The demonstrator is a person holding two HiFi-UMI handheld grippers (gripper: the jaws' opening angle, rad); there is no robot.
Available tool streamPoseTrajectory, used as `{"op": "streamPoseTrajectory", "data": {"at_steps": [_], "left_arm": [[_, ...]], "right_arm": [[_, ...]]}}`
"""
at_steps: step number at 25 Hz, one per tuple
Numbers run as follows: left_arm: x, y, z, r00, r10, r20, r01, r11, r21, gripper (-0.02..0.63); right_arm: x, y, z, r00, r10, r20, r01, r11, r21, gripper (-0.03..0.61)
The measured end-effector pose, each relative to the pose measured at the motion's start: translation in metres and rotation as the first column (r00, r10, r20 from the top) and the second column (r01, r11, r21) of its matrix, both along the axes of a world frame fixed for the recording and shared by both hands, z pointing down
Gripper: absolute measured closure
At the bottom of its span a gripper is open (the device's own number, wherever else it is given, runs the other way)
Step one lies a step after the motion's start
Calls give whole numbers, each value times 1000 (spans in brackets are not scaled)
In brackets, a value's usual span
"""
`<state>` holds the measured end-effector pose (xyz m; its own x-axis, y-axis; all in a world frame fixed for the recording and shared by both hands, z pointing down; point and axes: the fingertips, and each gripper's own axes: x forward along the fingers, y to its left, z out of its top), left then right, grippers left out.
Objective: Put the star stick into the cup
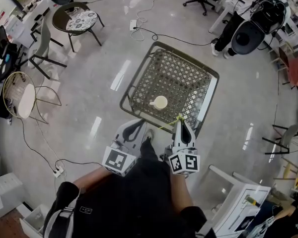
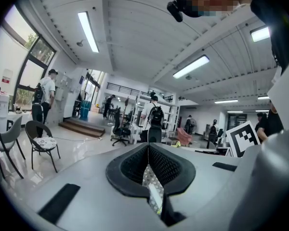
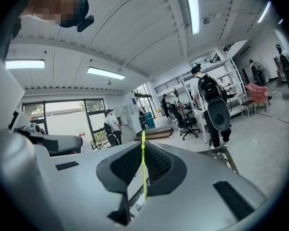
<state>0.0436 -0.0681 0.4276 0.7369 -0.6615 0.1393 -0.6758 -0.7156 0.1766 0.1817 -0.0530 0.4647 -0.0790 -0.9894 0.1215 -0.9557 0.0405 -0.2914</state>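
Observation:
A pale cup (image 1: 160, 102) stands upright on the near part of a metal lattice table (image 1: 188, 73). My right gripper (image 1: 182, 123) hovers at the table's near edge, right of the cup, shut on a thin yellow-green star stick (image 1: 170, 123) that juts left from the jaws. In the right gripper view the star stick (image 3: 143, 163) runs upright between the closed pads of the right gripper (image 3: 143, 150). My left gripper (image 1: 136, 126) hangs just off the table's near left corner. In the left gripper view the left gripper (image 2: 148, 163) has its pads pressed together with nothing in them.
A round cushioned chair (image 1: 79, 20) and grey chairs (image 1: 39, 53) stand at far left. Cables and a power strip (image 1: 133, 25) lie on the floor beyond the table. A white shelf (image 1: 238, 197) is at near right. A person (image 1: 238, 14) stands at far right.

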Motion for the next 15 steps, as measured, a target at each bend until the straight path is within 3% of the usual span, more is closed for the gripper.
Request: {"op": "streamPoseTrajectory", "data": {"at_steps": [5,9,15], "left_arm": [[16,-26,6,1000,-28,3,28,999,-26,595],[31,-39,20,999,-25,48,27,999,-42,595],[48,-66,16,994,-101,45,103,993,-58,595]], "right_arm": [[13,-32,14,1000,-24,8,24,999,-25,558],[25,-52,23,999,-53,15,53,998,-44,558],[39,-79,24,995,-96,34,98,994,-39,558]]}}
